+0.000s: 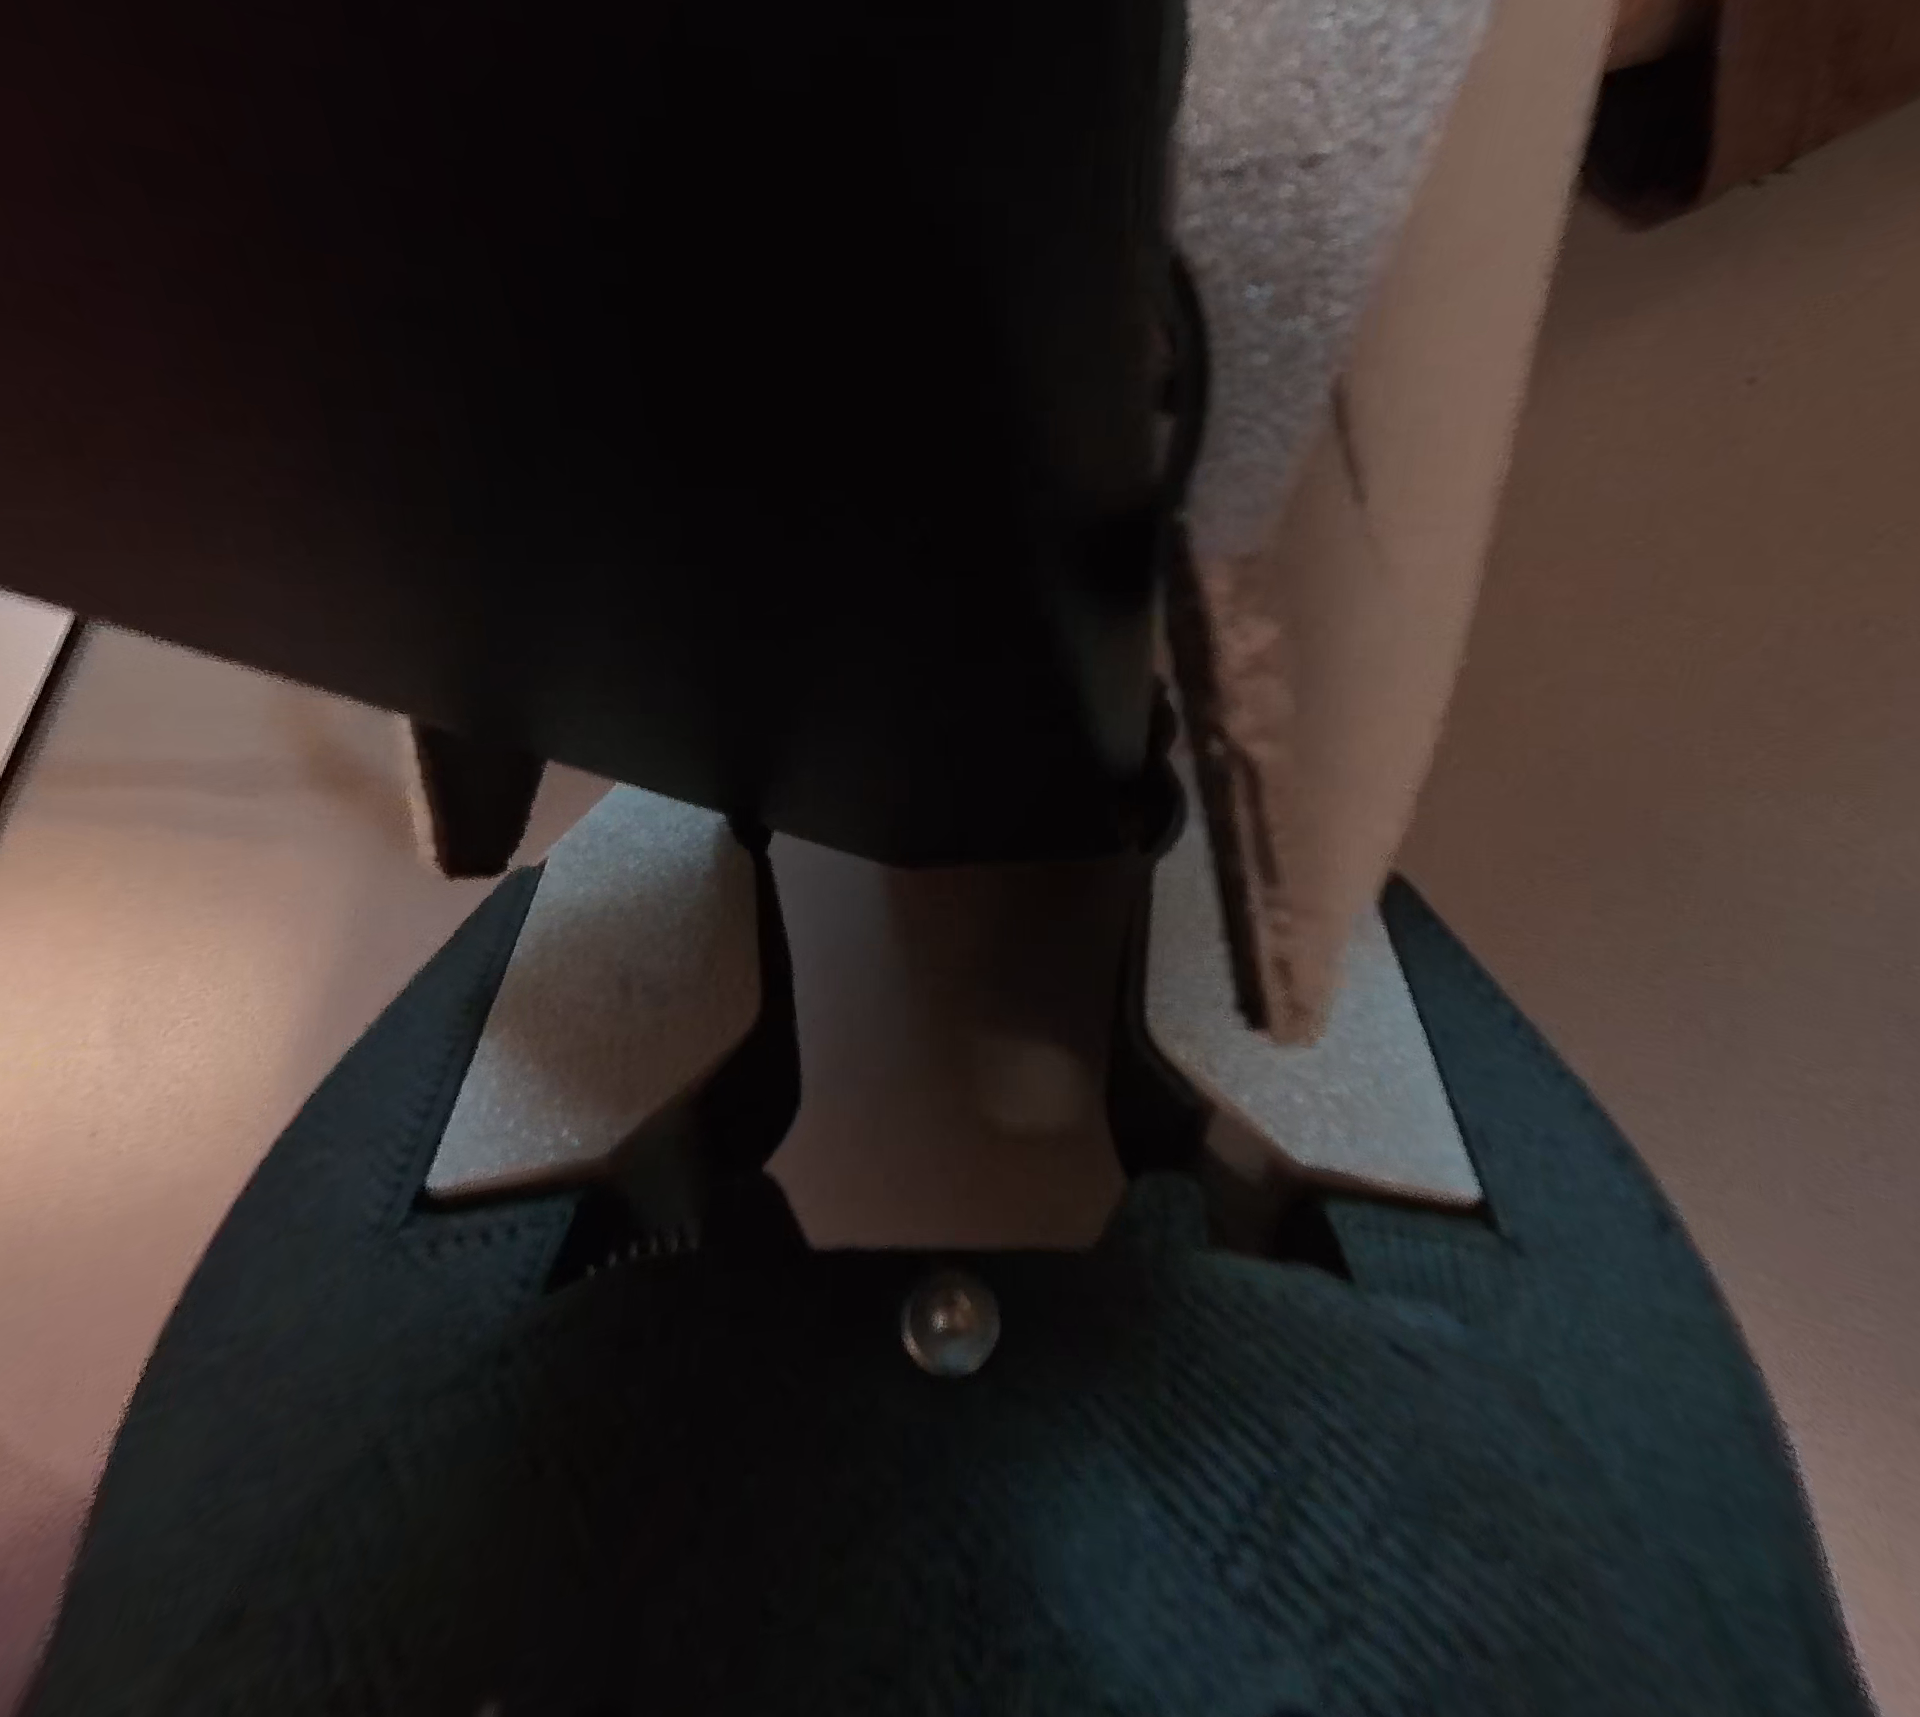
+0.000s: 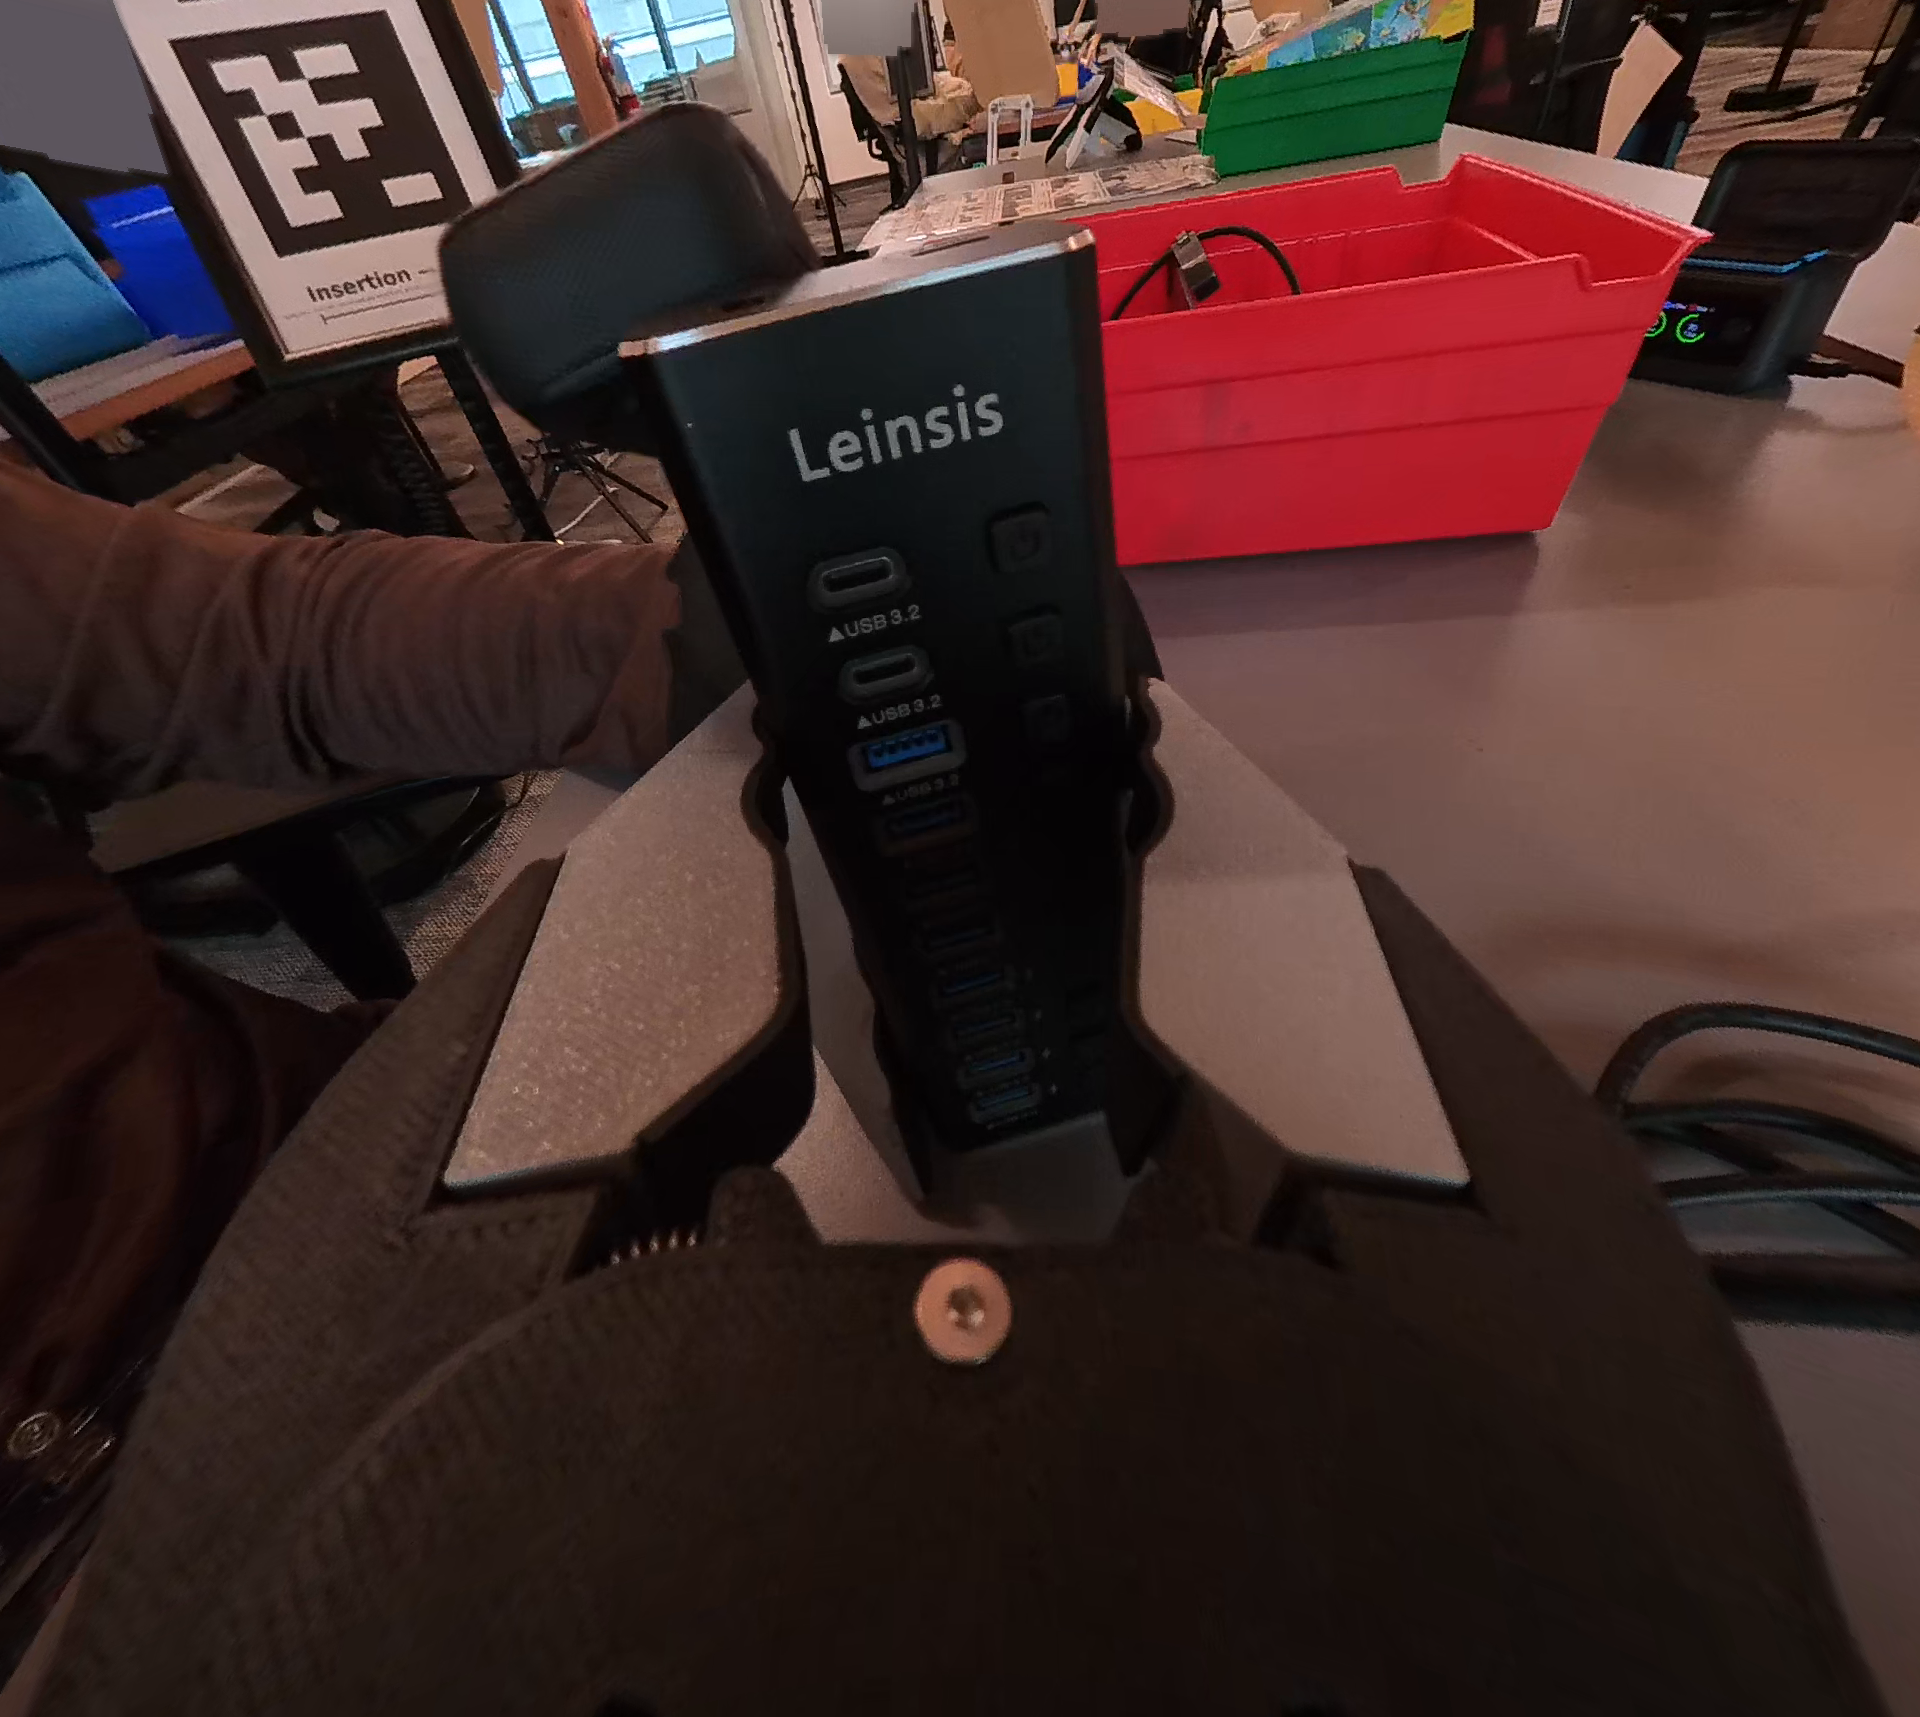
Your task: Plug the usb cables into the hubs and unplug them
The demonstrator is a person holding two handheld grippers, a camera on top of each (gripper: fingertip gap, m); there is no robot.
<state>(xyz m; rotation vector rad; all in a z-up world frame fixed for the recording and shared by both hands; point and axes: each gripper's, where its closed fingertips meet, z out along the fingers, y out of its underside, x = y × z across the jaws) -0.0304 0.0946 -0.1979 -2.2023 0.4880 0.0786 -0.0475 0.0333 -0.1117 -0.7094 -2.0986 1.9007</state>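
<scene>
My right gripper [image 2: 956,722] is shut on a black USB hub [image 2: 894,441] and holds it upright above the grey table [image 2: 1507,732], port side facing the camera. No cable is in the ports that show. The black body of my left gripper [image 2: 613,254] sits behind the hub's top left. In the left wrist view the hub's dark back [image 1: 831,420] fills the upper frame and covers my left gripper's [image 1: 951,867] tips. Its jaws stand apart with bare surface between them. A grey finger of the right gripper [image 1: 1351,317] runs alongside.
A red bin [image 2: 1351,441] stands behind the hub with a black USB cable [image 2: 1195,275] in it. Loose black cables [image 2: 1766,1127] lie on the table at the right. A person's brown sleeve [image 2: 312,649] reaches in from the left. A marker sign [image 2: 312,129] stands at back left. Tip to tip, the grippers are about 10 cm apart.
</scene>
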